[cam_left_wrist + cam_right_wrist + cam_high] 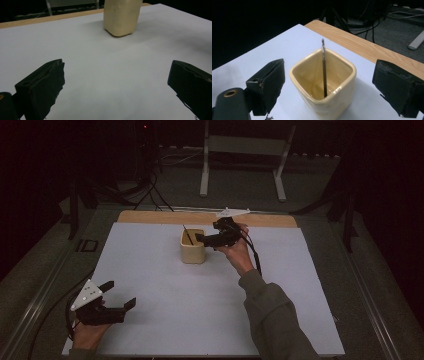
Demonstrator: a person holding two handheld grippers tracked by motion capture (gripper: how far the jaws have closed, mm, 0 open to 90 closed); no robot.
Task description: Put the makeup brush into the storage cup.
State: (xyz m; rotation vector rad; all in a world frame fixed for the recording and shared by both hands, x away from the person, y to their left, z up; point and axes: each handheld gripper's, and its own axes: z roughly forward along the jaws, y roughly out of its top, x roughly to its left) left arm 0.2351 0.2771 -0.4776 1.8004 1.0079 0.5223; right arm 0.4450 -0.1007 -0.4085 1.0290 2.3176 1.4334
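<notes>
Dark floor and stand legs ring a table topped by a white sheet, with a strip of bare wood along its 12 o'clock edge.

From the high view, a cream cup stands on the sheet a little toward 12 o'clock from the middle, with a thin dark stick leaning inside it. The right gripper sits at the cup's 3 o'clock side, level with the rim, held in a hand on a grey-green sleeve. The left gripper lies well apart at 7 o'clock near the sheet's corner, its grey plate on top.

The right gripper view gives what the high view cannot: the cup is square-mouthed and glossy inside, and the stick rests its lower end on the cup's floor, with its top leaning on the far rim and poking just above it. The right gripper has its jaws spread wide, one either side of the cup and clear of its walls, gripping nothing.

The left gripper view shows the cup from low down, at 12 o'clock and far off, its mouth cut off by the frame. The left gripper is also spread wide over bare sheet, with nothing between its jaws.
</notes>
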